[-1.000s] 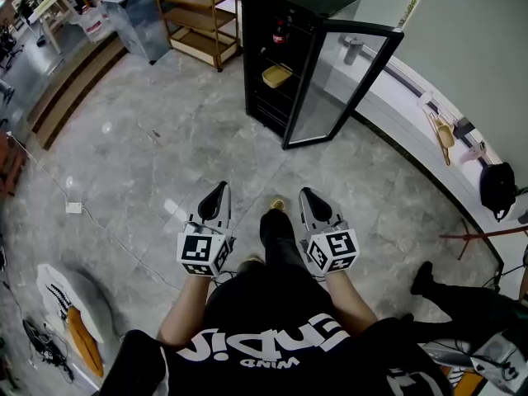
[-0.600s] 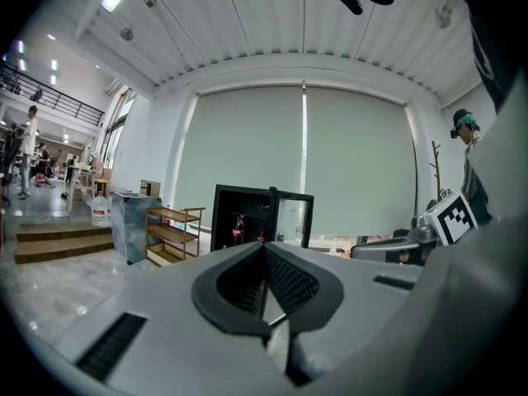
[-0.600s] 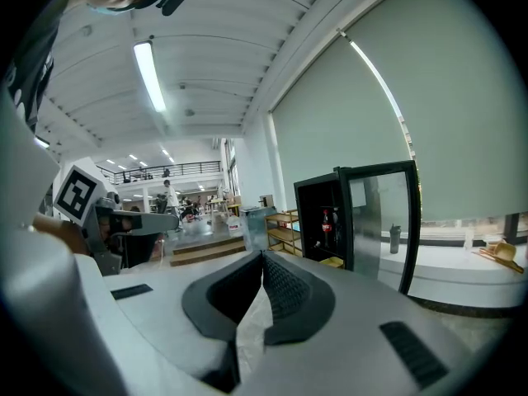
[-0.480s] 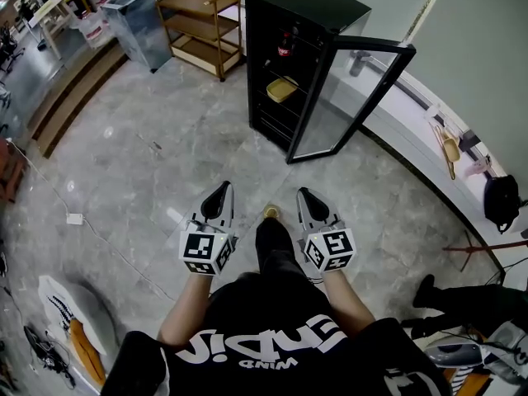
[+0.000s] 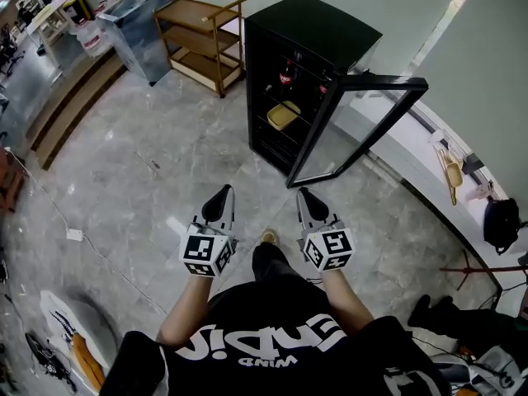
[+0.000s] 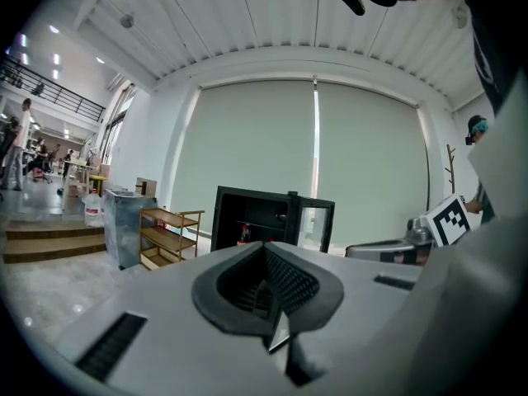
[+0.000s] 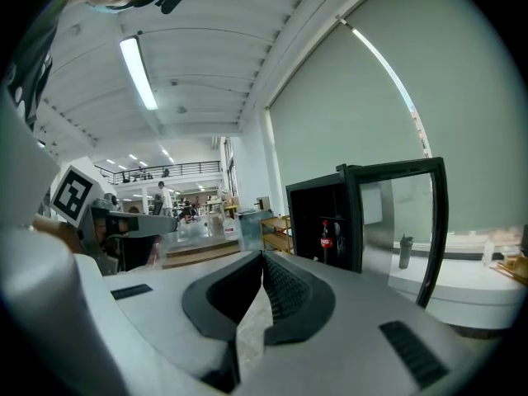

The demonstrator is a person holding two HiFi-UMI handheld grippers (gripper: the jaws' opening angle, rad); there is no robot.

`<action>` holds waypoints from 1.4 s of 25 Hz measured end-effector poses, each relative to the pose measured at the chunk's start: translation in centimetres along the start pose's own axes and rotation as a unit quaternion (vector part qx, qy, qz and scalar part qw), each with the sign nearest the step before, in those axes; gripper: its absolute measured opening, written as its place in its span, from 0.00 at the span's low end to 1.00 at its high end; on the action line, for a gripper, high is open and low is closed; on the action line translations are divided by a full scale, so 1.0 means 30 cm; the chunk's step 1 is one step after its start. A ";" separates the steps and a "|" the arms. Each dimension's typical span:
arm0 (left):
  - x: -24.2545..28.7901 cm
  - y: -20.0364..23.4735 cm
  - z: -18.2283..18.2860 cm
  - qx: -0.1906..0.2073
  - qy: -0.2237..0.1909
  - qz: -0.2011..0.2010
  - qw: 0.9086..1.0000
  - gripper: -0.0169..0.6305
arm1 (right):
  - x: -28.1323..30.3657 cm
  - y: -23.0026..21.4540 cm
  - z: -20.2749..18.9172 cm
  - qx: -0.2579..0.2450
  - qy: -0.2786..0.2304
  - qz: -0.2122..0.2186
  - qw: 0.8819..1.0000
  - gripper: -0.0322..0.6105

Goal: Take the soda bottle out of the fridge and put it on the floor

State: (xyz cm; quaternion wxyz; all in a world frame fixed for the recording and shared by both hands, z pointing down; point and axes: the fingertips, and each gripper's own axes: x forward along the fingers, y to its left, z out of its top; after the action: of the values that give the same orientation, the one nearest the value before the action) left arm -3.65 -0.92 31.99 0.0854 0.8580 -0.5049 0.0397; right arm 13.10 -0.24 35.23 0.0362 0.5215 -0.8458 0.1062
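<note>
A black fridge [image 5: 318, 44] stands ahead with its glass door [image 5: 363, 130] swung open to the right. The soda bottle [image 5: 287, 74], dark with a red label, stands upright on an upper shelf inside; it also shows in the left gripper view [image 6: 242, 233] and the right gripper view [image 7: 327, 239]. A yellow dish [image 5: 284, 115] lies on a lower shelf. My left gripper [image 5: 221, 196] and right gripper [image 5: 306, 196] are held side by side over the floor, well short of the fridge. Both are shut with nothing between their jaws.
A wooden shelf cart [image 5: 198, 31] and a grey bin [image 5: 136, 15] stand left of the fridge. Steps [image 5: 58, 97] run along the far left. A white ledge [image 5: 429, 151] curves along the right wall. Another person's leg [image 5: 441, 312] is at lower right. A cable [image 5: 74, 233] crosses the floor.
The fridge sits lower and nearer in the head view, and its open door has shifted right. Both grippers keep the same place and stay shut.
</note>
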 end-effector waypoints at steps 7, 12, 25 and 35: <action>0.266 0.052 0.073 0.001 -0.005 -0.003 1.000 0.04 | 0.205 -0.141 0.081 -0.012 0.002 0.016 1.000 0.09; 0.414 0.082 0.130 0.004 -0.013 -0.003 1.000 0.04 | 0.314 -0.215 0.127 -0.013 0.000 0.028 1.000 0.09; 0.670 0.245 0.180 0.013 0.004 -0.045 0.999 0.04 | 0.557 -0.305 0.171 0.016 0.000 -0.016 1.000 0.09; 0.847 0.357 0.148 0.033 0.024 -0.113 0.993 0.04 | 0.711 -0.321 0.136 0.039 0.001 -0.073 0.997 0.09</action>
State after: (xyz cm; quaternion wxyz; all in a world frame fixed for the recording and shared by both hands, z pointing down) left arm -0.69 -28.69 32.68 0.0727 0.9106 -0.4013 0.0669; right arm 12.21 -23.95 36.28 0.0243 0.5826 -0.8009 0.1363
